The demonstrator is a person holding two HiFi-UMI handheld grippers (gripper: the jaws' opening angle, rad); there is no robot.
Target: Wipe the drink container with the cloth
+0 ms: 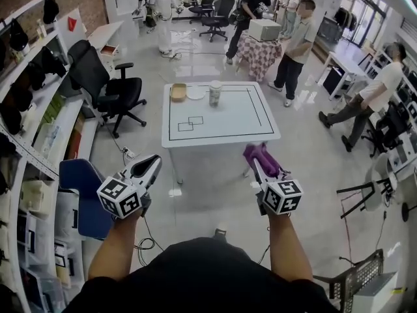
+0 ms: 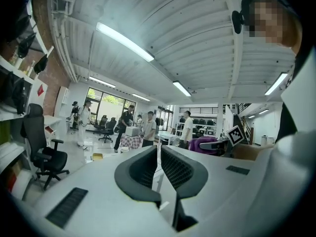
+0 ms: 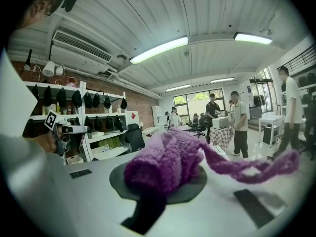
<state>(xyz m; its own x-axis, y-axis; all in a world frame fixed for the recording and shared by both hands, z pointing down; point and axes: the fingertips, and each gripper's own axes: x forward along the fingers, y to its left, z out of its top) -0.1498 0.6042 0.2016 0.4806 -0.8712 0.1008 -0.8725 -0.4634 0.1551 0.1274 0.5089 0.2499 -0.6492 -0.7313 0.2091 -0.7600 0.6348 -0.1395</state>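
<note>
- At the far edge of the white table [image 1: 225,126], the drink container [image 1: 215,92] is seen upright; a white plate [image 1: 195,92] lies just beside it and a tan bowl [image 1: 178,92] beyond that; the container is untouched by either tool.
- Both grippers are held out in front of the body, over the floor and well apart from the table; the step in hand is judged to be the approach, with no wiping begun.
- Left gripper [image 1: 152,163]: jaws are closed together, with nothing between them, as confirmed in the left gripper view.
- Right gripper [image 1: 259,171]: jaws are clamped on the purple cloth [image 3: 168,167]; a bunched wad sits over the jaw tips and a loose tail hangs out to one side.
- For a good wipe, the left jaws should be opened before arrival, so that the container can be steadied low on its wall; tipping is the likely risk if it is rubbed unsupported.
- The bunched wad, not the tail, should be brought against the container; the tail should be kept clear of plate and bowl.
- Light strokes around the wall are advised; firmness of the cloth grip should be checked first.
</note>
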